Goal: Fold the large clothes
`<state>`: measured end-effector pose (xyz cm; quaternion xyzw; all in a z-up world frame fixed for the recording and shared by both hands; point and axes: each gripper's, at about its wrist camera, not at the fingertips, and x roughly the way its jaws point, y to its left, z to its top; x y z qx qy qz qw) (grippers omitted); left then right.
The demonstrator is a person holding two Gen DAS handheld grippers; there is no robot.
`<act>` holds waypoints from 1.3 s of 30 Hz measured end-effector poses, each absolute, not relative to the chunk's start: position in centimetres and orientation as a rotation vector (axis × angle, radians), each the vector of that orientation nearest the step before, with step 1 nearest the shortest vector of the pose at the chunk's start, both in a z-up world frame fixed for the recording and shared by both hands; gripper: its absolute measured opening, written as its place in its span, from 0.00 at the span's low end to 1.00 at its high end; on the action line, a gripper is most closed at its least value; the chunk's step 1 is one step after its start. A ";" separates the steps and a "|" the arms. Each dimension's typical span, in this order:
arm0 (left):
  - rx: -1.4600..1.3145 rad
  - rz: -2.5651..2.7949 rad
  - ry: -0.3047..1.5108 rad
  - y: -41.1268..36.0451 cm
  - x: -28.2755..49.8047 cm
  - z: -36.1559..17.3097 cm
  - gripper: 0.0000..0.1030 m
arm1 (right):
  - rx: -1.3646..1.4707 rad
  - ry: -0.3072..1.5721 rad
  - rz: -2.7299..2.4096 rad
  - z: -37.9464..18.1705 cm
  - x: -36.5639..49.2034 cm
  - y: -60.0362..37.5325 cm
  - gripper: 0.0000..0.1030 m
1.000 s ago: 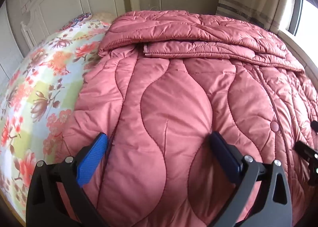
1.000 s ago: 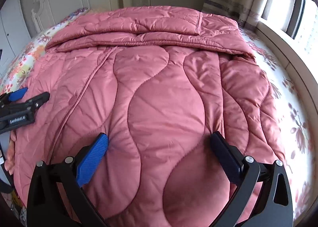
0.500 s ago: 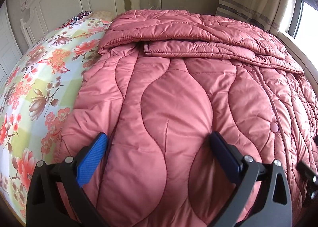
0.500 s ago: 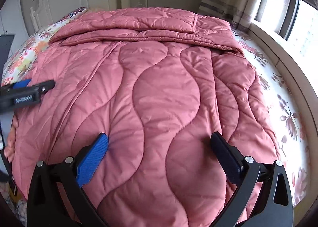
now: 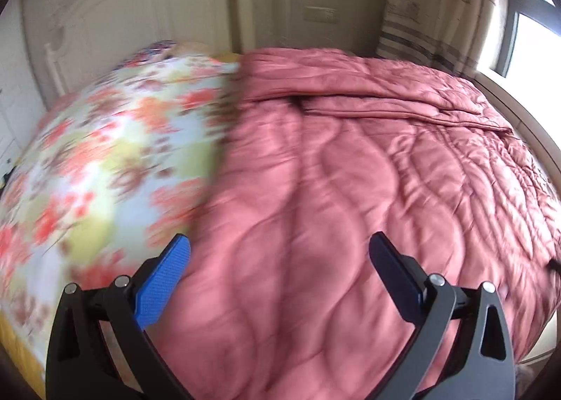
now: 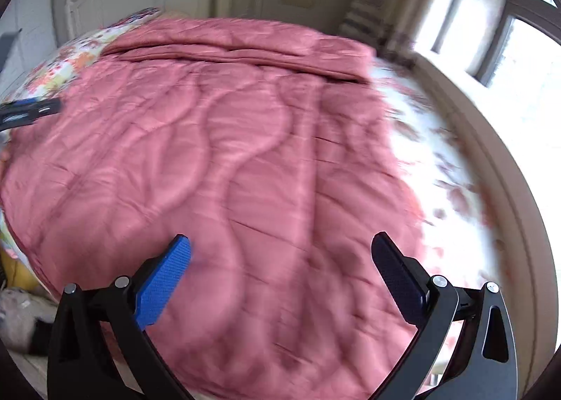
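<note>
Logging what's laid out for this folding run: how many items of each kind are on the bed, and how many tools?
Pink quilted garment: 1
Floral bedsheet: 1
Tools: 2, left tool and right tool
Total: 4

No text, label, brand, number or sign could be read in either view, since both were smeared by motion blur. A pale mark was seen on the black body of the left gripper [image 6: 29, 112], far out to the left of the right gripper [image 6: 280, 259] in the right wrist view, but its letters could not be made out. A pale wall plate [image 5: 320, 15] was seen high above and beyond the left gripper's fingers in the left wrist view, and nothing legible was borne on it.
</note>
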<state>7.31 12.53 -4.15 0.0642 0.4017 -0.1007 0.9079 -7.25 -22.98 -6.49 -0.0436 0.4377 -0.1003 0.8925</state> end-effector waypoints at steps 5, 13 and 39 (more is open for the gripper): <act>0.011 -0.169 0.870 19.1 4.4 -5.6 0.98 | 0.063 0.867 -0.214 -6.2 -10.8 -28.0 0.96; -0.051 -0.274 0.869 20.7 1.7 -7.4 0.97 | 0.181 0.855 -0.090 -8.2 -14.6 -29.0 0.80; -0.297 -0.624 0.660 22.2 -4.9 -0.3 0.19 | 0.314 0.645 0.215 -3.9 -19.0 -28.5 0.18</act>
